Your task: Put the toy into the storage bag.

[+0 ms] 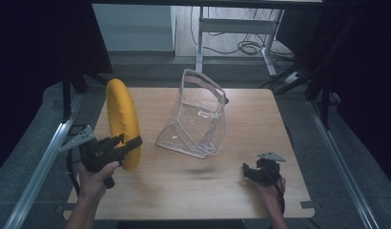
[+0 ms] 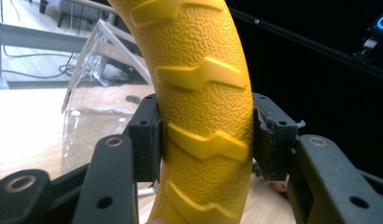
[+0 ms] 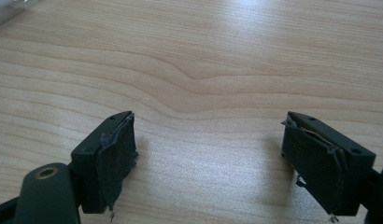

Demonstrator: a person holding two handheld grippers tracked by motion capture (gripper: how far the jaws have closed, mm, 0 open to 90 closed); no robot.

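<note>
Closest to me, my left hand-held gripper pinches a yellow textured rubber ring with raised tread-like ridges, its pads pressed against both sides of the band. From the high view I see that ring standing upright on edge over the left part of the light wooden surface. Just right of it stands a clear plastic pouch. My right hand-held gripper hovers low over bare wood, its jaws spread wide with nothing between them.

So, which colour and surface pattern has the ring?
Yellow ring, pebbled with raised zigzag ridges; clearest in the left gripper view.
</note>
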